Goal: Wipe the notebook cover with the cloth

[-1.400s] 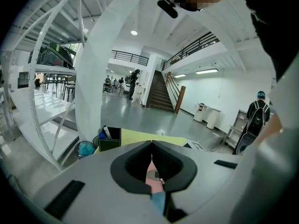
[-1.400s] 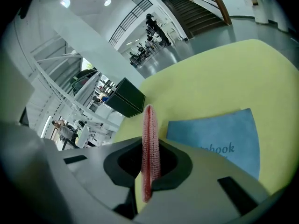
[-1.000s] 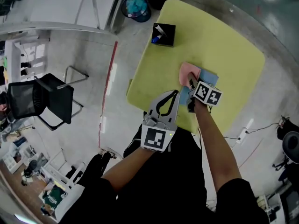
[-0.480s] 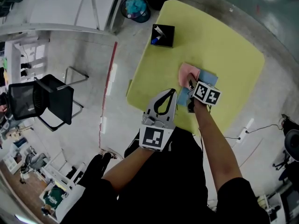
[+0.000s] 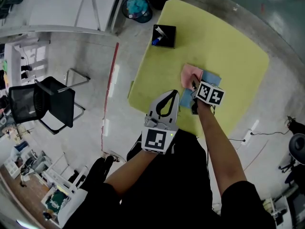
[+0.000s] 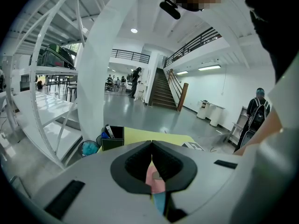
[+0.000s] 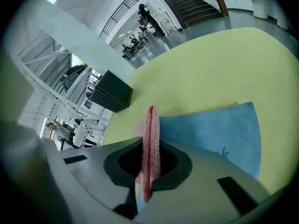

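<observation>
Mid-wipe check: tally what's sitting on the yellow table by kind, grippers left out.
Pink cloth: 1
Blue notebook: 1
Black box: 1 (its contents not counted)
Total: 3

This looks like a large open hall in a workplace, perhaps a lab or test floor. It has a polished grey floor (image 6: 135, 118), a wide staircase (image 6: 161, 90) up to a railed mezzanine (image 6: 131, 56), strip lights (image 6: 209, 67) and white metal frames (image 6: 51, 78). A black office chair (image 5: 40, 104), a waste bin (image 5: 138, 6) and a yellow-green table (image 5: 224, 46) with a black desk organiser (image 5: 163, 36) suit an office setting.
</observation>
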{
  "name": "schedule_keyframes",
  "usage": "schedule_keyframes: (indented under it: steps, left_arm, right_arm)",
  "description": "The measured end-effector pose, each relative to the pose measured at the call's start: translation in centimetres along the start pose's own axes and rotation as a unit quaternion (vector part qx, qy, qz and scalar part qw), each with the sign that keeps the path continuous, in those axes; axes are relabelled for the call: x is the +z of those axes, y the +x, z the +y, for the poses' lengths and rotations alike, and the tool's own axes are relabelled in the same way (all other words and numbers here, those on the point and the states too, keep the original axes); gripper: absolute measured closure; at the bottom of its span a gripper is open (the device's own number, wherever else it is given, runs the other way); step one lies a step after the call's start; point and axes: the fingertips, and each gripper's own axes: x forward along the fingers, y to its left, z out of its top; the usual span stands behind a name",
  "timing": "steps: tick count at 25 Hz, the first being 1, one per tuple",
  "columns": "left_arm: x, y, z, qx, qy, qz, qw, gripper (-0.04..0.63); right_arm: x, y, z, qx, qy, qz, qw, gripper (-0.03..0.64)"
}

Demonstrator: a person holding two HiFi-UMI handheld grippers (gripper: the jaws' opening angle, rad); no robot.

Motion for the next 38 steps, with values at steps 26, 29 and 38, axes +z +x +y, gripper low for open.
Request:
schedule_keyframes:
  steps: [26,29,38]
  left_arm:
    - [-0.8,0.4,-1.1,-0.005,0.011,0.01,0.9999,0.581]
    - [-0.7,0.5,-1.4,-0.006,0.014,0.008,0.9999,0.581]
    - [-0.8,0.4,-1.8,-0.012,0.025,0.015,0.9995,0.581]
  right_arm:
    - [0.1,-1.3,-1.9,-0.001,0.03,-0.004,1.0,0.58]
    - [0.1,-1.5,-2.2,-0.003,0.031,-0.003,1.0,0.58]
    - [0.0,-1.9,-2.8,-0.005,0.029,-0.003,1.0,0.58]
